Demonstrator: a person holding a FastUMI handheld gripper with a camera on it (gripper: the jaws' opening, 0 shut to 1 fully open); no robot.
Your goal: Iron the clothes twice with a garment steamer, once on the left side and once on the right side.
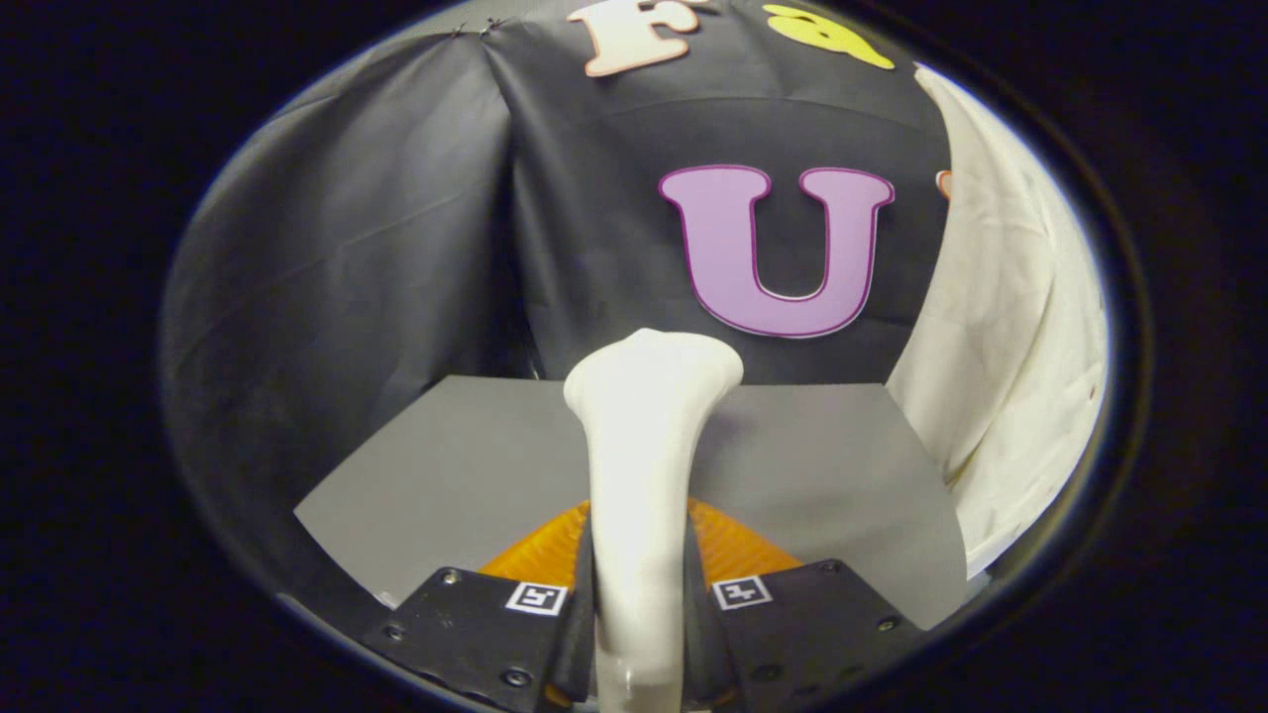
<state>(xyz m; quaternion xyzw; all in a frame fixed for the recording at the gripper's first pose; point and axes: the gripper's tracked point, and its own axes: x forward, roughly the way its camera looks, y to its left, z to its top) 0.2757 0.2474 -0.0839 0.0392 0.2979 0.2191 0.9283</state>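
The tool (639, 594) pinches the garment steamer (644, 465) by its handle, one finger pressing on each side of the white shaft. The steamer stands up between the fingers and widens into a flared head, which sits above the far edge of the grey tabletop (436, 475). An orange part (540, 550) shows on both sides of the handle, just ahead of the fingers; it seems to belong to the steamer's base, though the fingers hide where it joins. The clothes (1001, 327), a cream-white garment with soft creases, hang to the right of the steamer, well apart from its head, their lower part reaching down past the right edge of the tabletop.
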